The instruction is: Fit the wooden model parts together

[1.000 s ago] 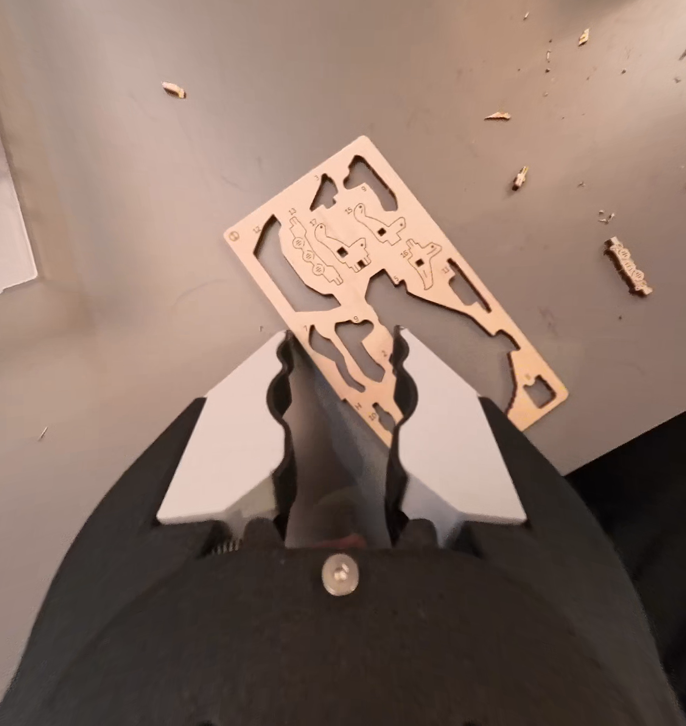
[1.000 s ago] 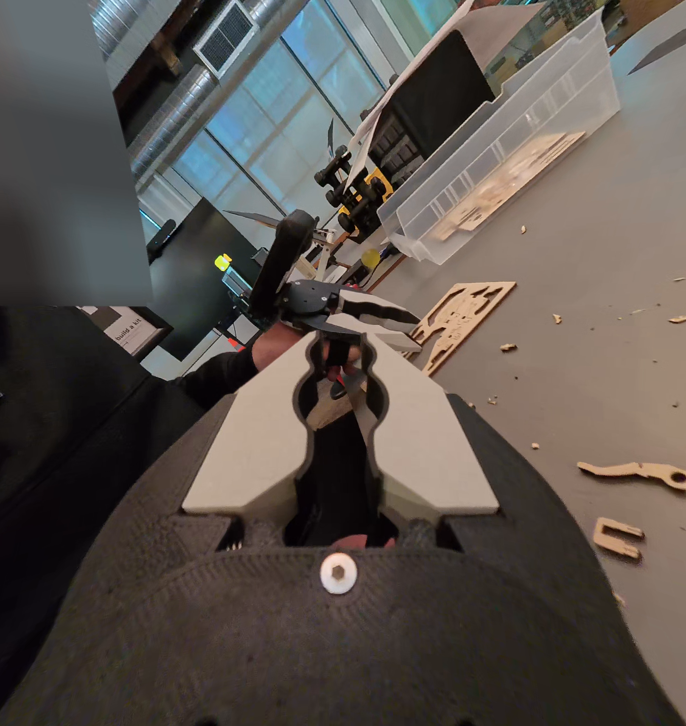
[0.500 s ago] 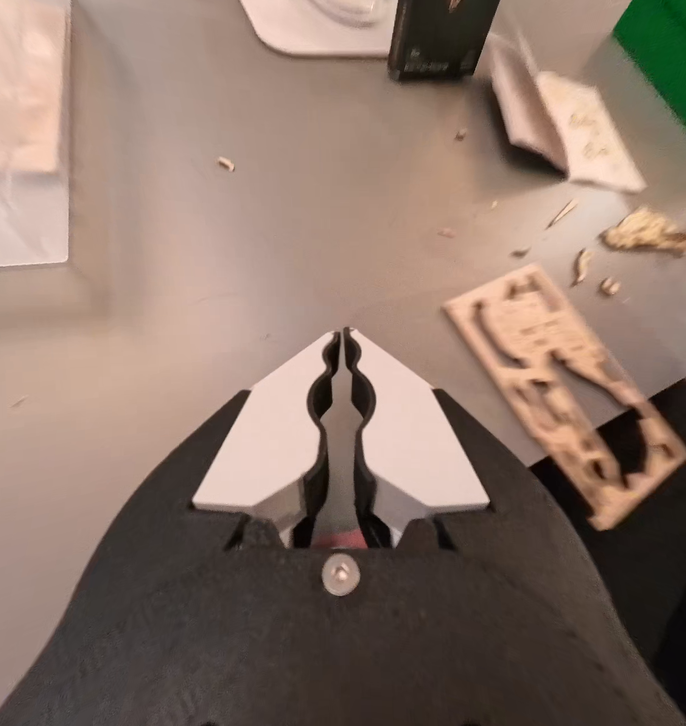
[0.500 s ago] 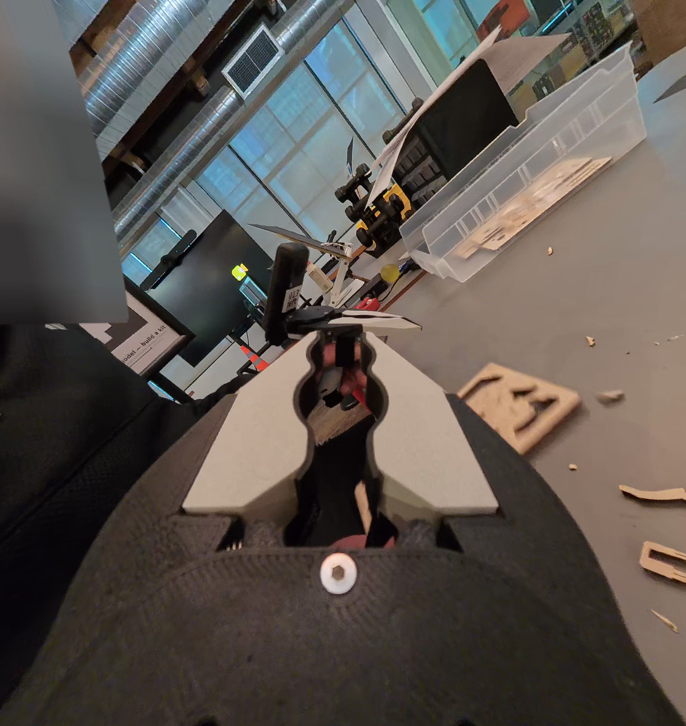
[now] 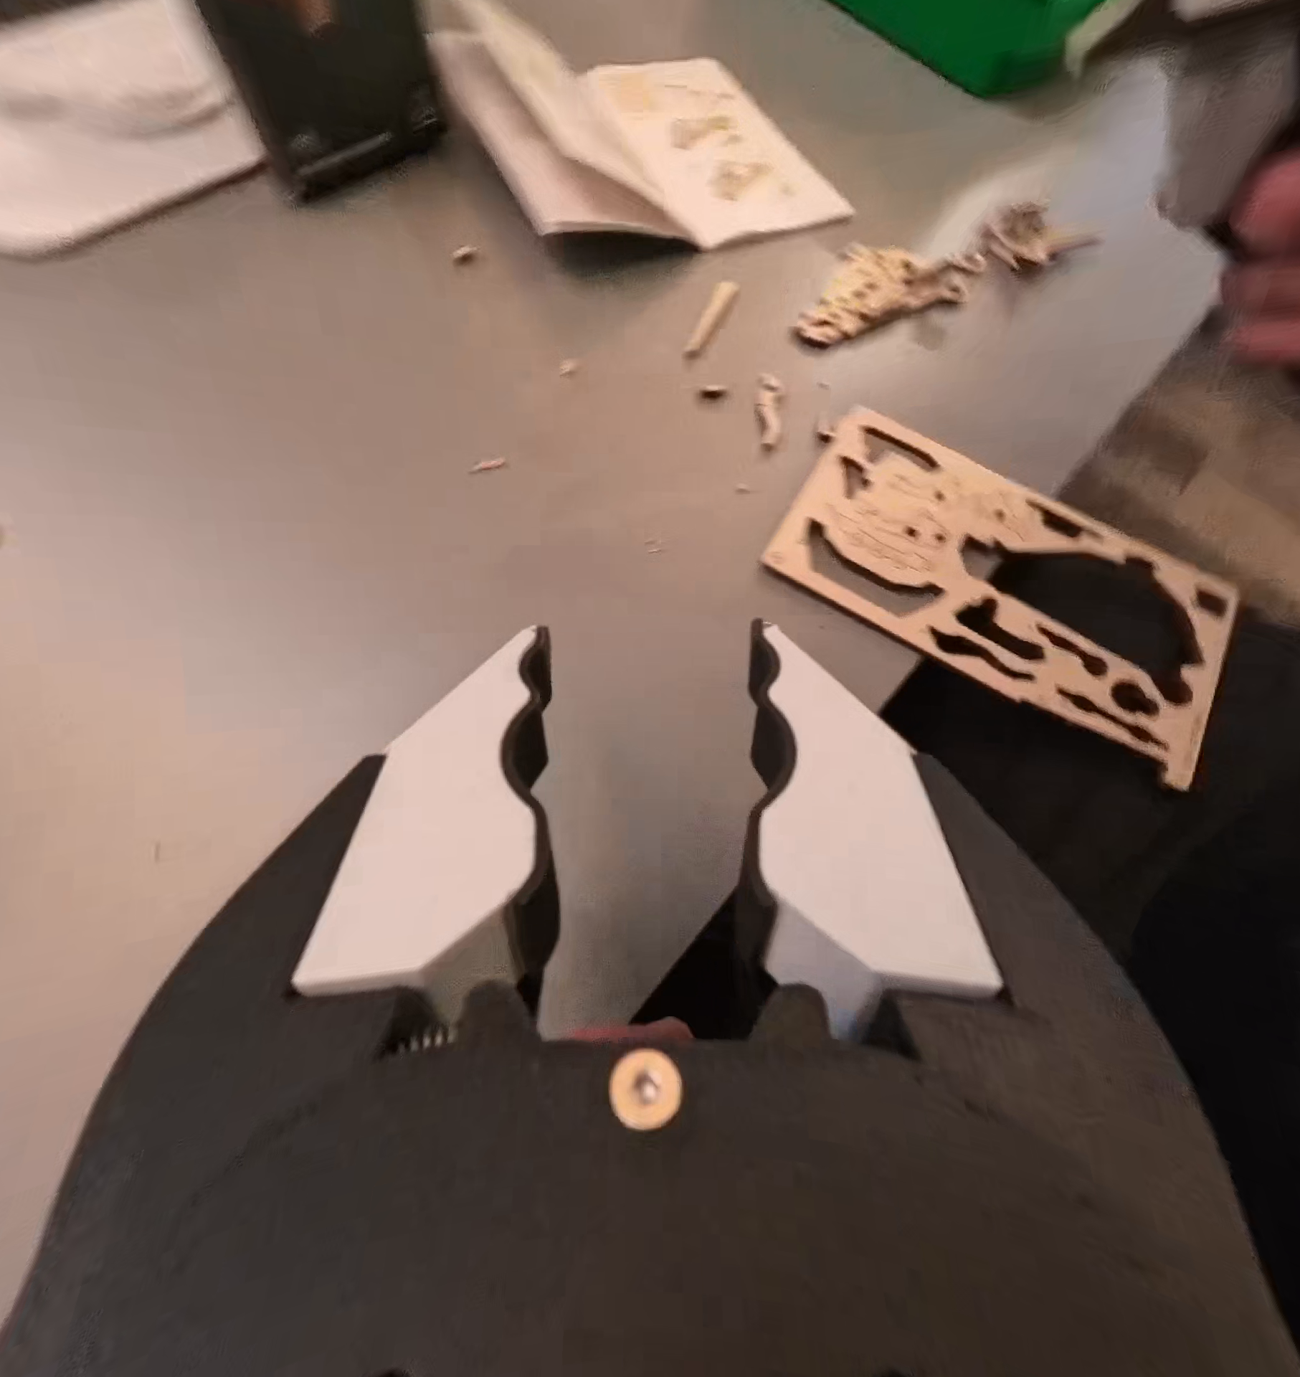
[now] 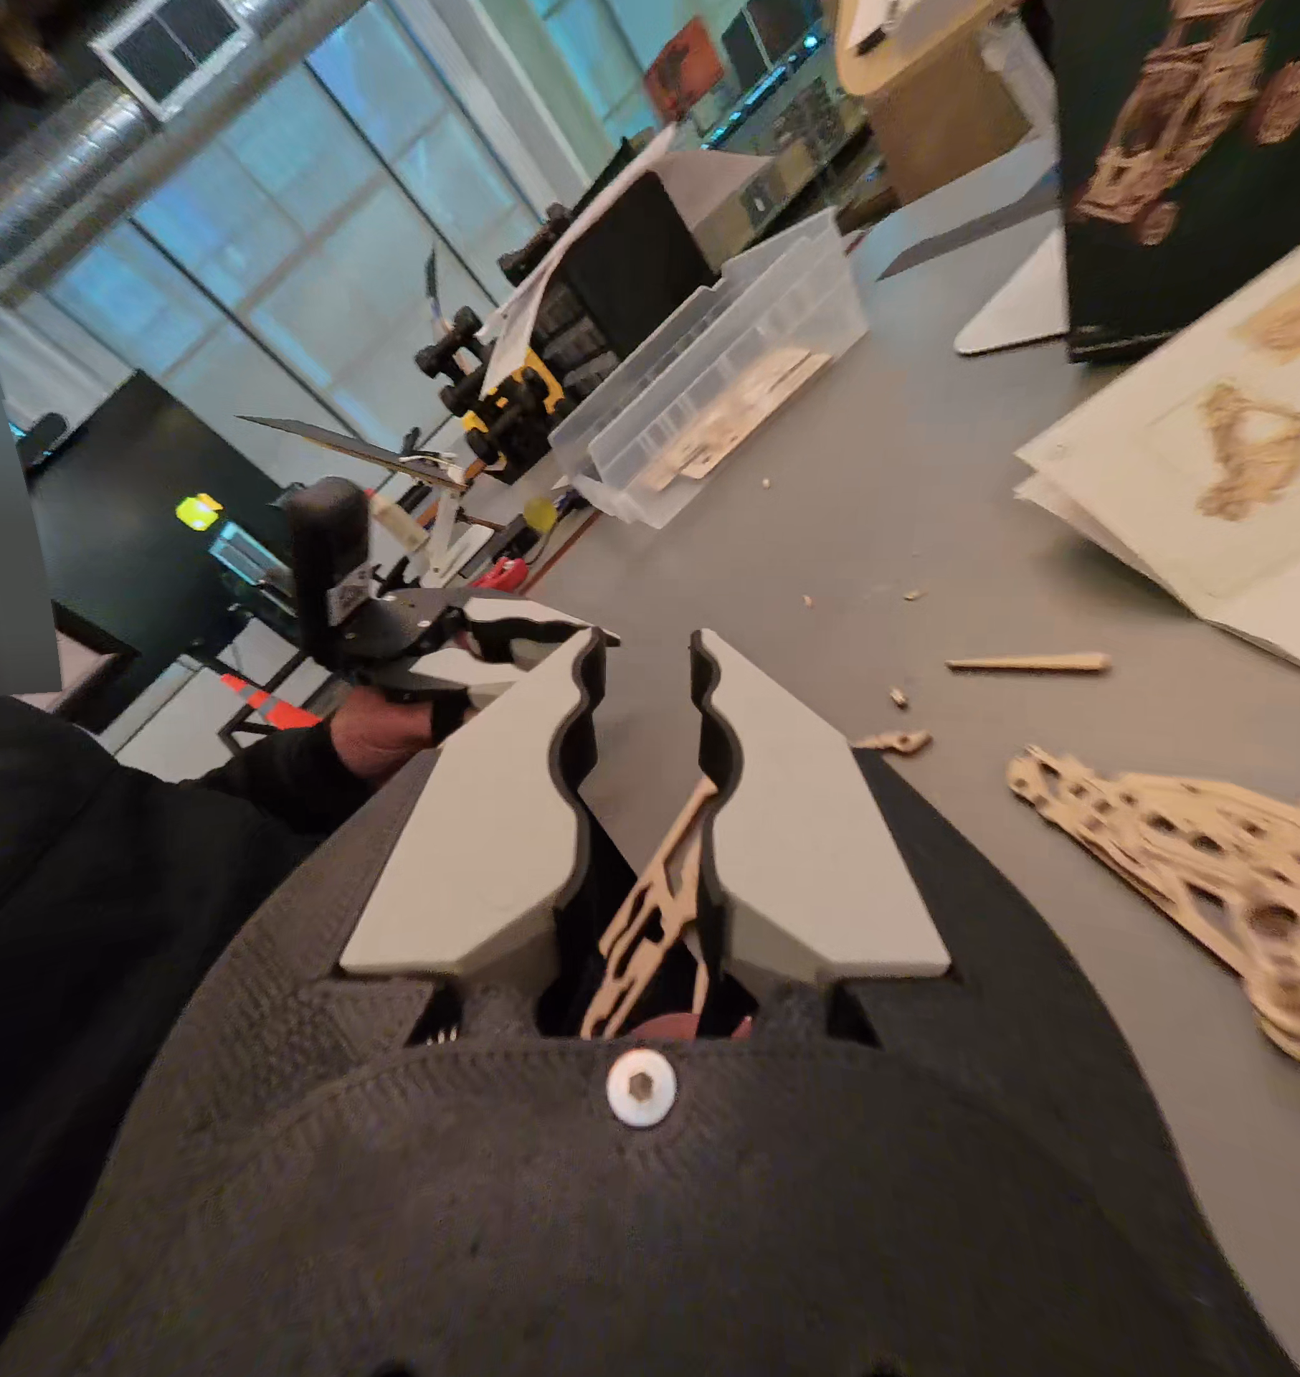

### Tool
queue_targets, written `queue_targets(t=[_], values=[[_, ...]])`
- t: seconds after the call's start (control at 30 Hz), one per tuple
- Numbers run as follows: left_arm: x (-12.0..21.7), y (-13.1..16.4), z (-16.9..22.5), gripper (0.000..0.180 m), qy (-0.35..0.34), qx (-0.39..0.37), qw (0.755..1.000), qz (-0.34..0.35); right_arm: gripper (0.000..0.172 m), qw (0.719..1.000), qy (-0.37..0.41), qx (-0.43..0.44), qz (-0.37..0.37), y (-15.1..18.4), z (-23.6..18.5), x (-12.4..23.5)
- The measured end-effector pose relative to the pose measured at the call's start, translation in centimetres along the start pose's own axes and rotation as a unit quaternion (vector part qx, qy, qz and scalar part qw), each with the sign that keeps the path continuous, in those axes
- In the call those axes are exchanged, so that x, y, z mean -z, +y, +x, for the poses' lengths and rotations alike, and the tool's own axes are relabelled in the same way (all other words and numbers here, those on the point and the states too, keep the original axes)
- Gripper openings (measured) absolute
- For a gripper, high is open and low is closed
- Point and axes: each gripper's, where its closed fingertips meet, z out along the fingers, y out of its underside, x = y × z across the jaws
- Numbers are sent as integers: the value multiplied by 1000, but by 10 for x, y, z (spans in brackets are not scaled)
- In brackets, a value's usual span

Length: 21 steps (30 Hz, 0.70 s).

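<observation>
Left wrist view: left gripper jaws apart, empty over the bench; right gripper jaws also apart, probably both freed to grab the next wooden part.

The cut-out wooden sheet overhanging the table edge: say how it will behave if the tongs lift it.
The wooden sheet looks thin and flat, so probably light and fairly stiff. Large cut-outs leave narrow bridges, so it may snap if bent. Its overhanging corner probably offers the open left tongs an easy edge to take.

Sheet overhangs table edge, right of left gripper. Booklet lies behind, box to its left, scraps between.
</observation>
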Motion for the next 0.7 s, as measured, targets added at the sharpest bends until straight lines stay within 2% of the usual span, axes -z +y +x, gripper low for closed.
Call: queue_targets(t=[0.03,0.1,0.13,0.2,0.27,0.33,0.47,0.53,0.57,0.6,0.7], values=[[-4,-2,17,58,11,-55,998,-6,20,1000,10,0,-1,1,3,10],[-13,4,54,75,36,-187,981,-28,20,1000,26,-3,6,4,8,25],[-18,13,63,85,29,-263,963,-47,19,1000,26,-8,11,5,8,29],[-25,21,79,91,12,-403,914,-36,19,1000,14,-12,18,4,3,30],[-34,25,94,101,8,-494,869,-11,19,1000,4,-4,7,7,-2,24],[-43,22,107,87,18,-511,859,27,20,1000,-7,5,-8,13,-8,17],[-57,12,117,59,34,-540,839,57,19,999,-10,22,-25,18,-13,13],[-59,9,123,31,40,-545,835,66,19,1000,-11,20,-13,12,-13,16],[-61,11,126,25,47,-543,835,67,19,1000,-12,19,-6,9,-13,18],[-64,15,126,28,54,-540,838,57,19,1000,-12,18,-2,7,-13,19],[-70,23,124,65,60,-536,841,45,18,1000,-2,17,-7,7,-10,23]])
